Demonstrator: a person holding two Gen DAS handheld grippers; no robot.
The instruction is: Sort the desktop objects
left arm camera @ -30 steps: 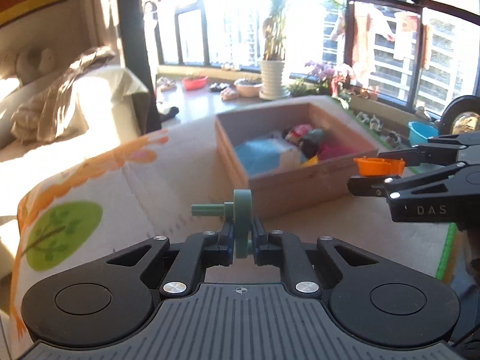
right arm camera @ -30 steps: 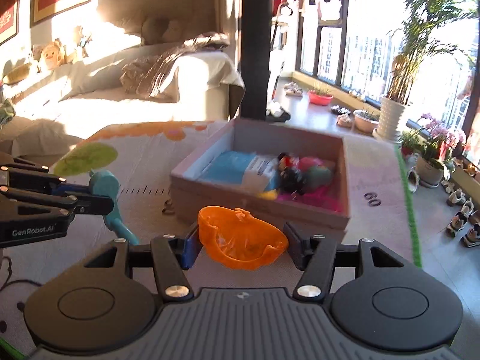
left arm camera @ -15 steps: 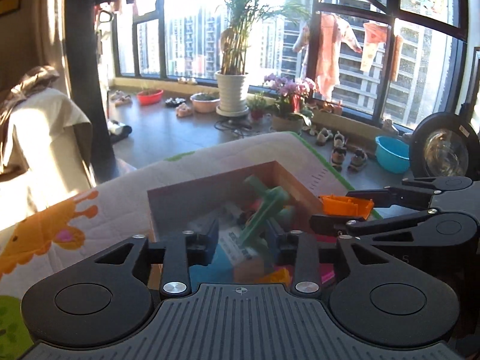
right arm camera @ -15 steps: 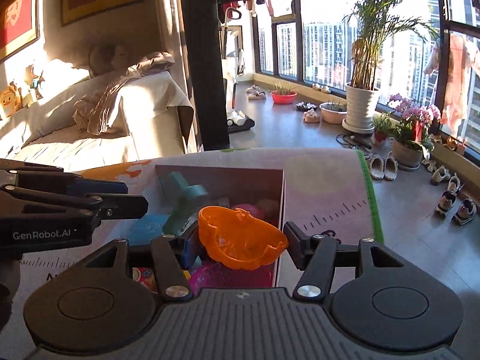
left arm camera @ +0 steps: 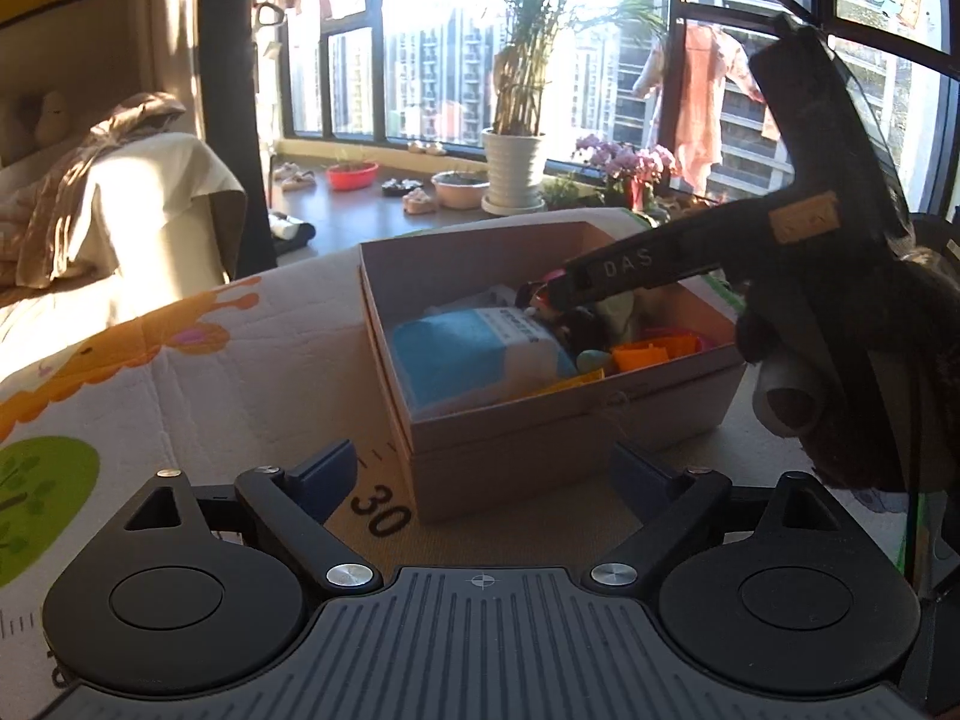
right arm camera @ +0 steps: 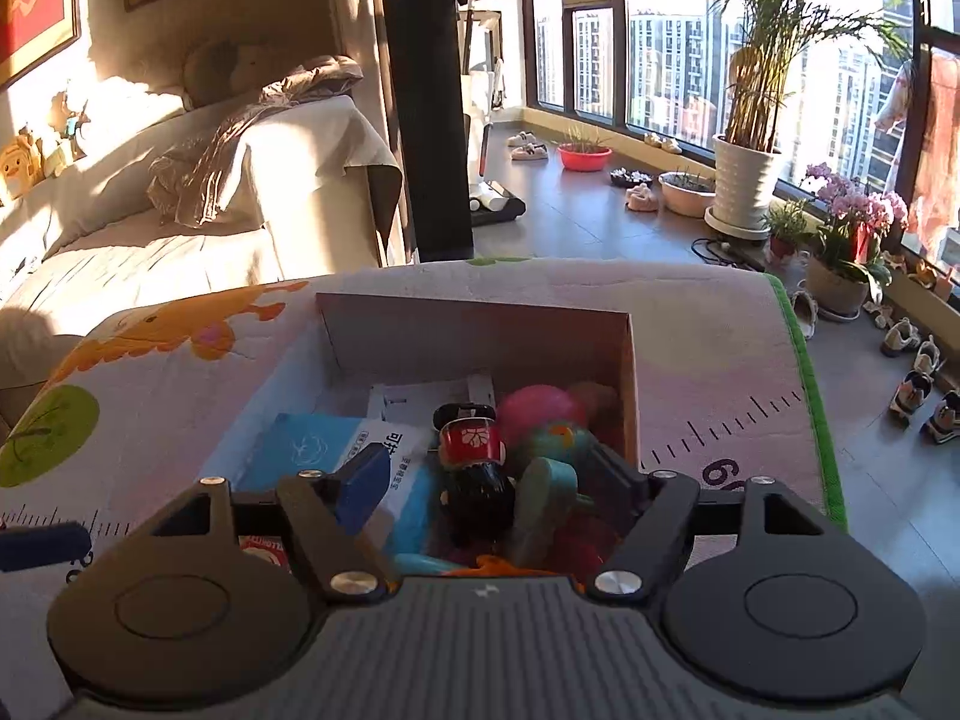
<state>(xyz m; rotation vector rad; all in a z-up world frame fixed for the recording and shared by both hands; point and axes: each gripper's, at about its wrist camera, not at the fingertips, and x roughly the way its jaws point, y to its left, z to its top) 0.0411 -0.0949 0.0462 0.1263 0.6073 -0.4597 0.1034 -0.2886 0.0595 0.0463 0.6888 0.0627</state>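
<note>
A cardboard box [left arm camera: 540,432] stands on the play mat and holds several items: a blue packet [left arm camera: 468,354], an orange cup [left arm camera: 645,354], and in the right wrist view a teal toy [right arm camera: 543,498], a pink ball [right arm camera: 534,411] and a dark doll [right arm camera: 474,462]. My left gripper [left arm camera: 480,474] is open and empty, low in front of the box's near wall. My right gripper [right arm camera: 486,480] is open and empty, hovering over the box's contents; it also shows in the left wrist view [left arm camera: 552,294], reaching into the box from the right.
The play mat [left arm camera: 180,372] with a giraffe print and ruler marks covers the table. A sofa with a blanket [right arm camera: 252,156] stands to the left. Potted plants [right arm camera: 744,180], bowls and shoes [right arm camera: 912,390] lie on the floor by the windows.
Both grippers opened. The teal toy and the orange cup left the jaws and now lie in the box. My left gripper drew back to the box's near side.
</note>
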